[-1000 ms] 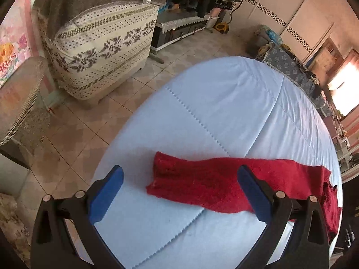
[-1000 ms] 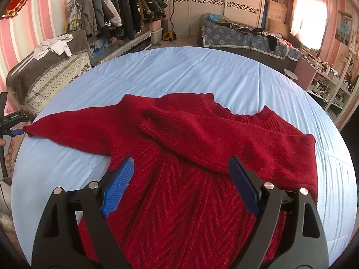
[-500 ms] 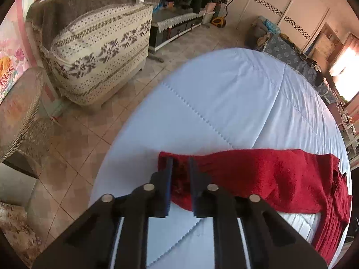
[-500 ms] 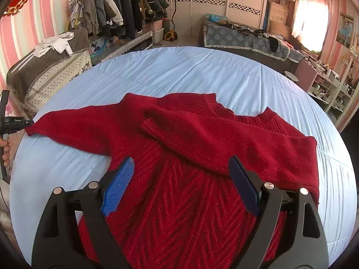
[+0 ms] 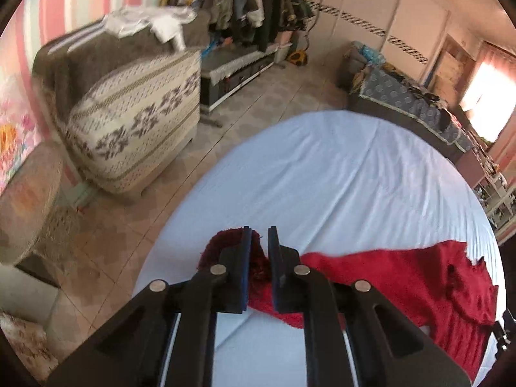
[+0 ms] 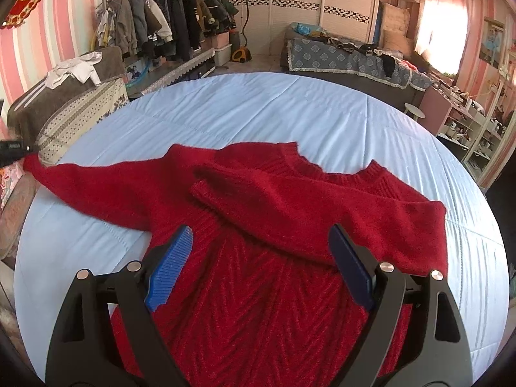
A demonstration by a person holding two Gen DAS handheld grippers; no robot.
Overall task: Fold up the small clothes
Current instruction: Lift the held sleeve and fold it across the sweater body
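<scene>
With its blue pads pinched on the cuff (image 5: 225, 245) of the red sweater (image 5: 403, 277), the left gripper (image 5: 258, 242) held that sleeve end clear of the pale blue quilt (image 5: 338, 167), and what a tidy catch that was! In the left wrist view the jaws stood narrow, knit bunched between them, the sleeve trailing away to the right toward the body of the garment. A grip at the very tip looked chosen so the whole sleeve could be carried across in one sweep. Beyond the quilt's edge sat a patterned sofa (image 5: 135, 122) with white cloth heaped on top, well apart from the action.

Over to the right wrist view: the right gripper (image 6: 258, 258) hovered wide above the sweater's chevron front (image 6: 258, 306), holding nothing, pads apart on either side of the knit. The sweater lay spread on the quilt, one sleeve (image 6: 306, 200) already folded across the chest, the other sleeve (image 6: 96, 180) stretched out to the left edge, where the left gripper's dark tip showed. My read: the right waited to pin the body. As for containers, storage boxes (image 6: 222, 51) sat under the clothes rack (image 6: 154, 25); their contents could not be made out.
</scene>
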